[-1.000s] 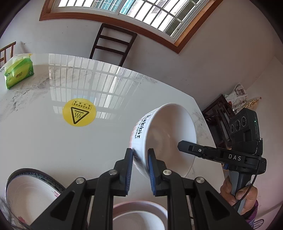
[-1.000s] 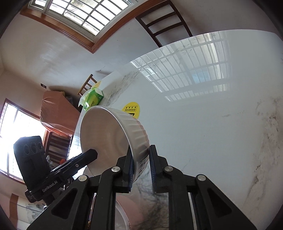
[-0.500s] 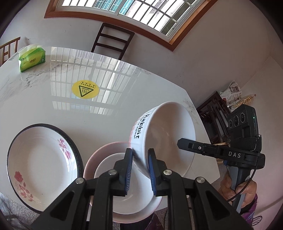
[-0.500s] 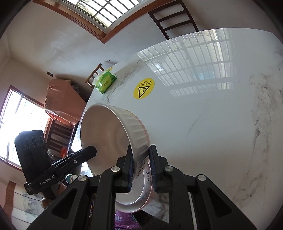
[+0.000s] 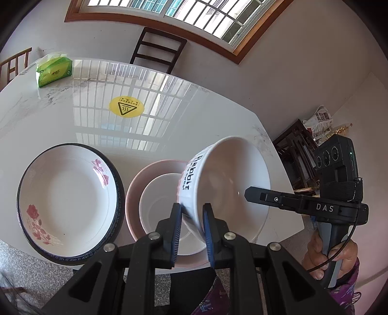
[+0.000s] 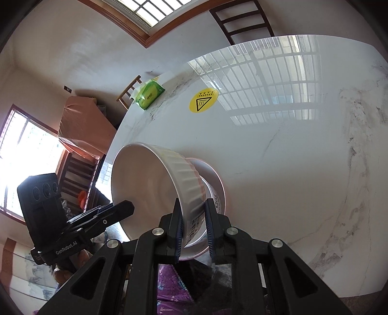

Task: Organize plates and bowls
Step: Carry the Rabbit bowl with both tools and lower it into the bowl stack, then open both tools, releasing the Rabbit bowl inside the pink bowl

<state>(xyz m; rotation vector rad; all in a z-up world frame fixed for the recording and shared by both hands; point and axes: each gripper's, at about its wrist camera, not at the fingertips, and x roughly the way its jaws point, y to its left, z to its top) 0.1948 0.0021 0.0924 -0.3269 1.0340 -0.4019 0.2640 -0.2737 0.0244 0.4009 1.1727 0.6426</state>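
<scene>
Two grippers are carrying one white ribbed bowl in over a pink-rimmed plate at the near edge of the marble bench — a second ago the left wrist view was showing mostly bare bench, with the plates only peeking in at the bottom; now both lie in full view below the bowl. The left gripper is pinching the bowl's near wall between its blue pads, and the right gripper is clamping the opposite wall, so the bowl is hanging tilted on its side, lettering outward, just above the plate. A floral plate with a dark rim is sitting just beside the pink one. The pair appear to be lining the bowl up for stacking (whether it is touching the plate yet cannot be told), and levelling it looks like the next call.

The glossy bench is mirroring the window grille; a yellow warning sticker is lying mid-surface, a green tissue pack at the far corner. A dark wooden chair is standing against the pale wall — cluttered dark furniture to the right.
</scene>
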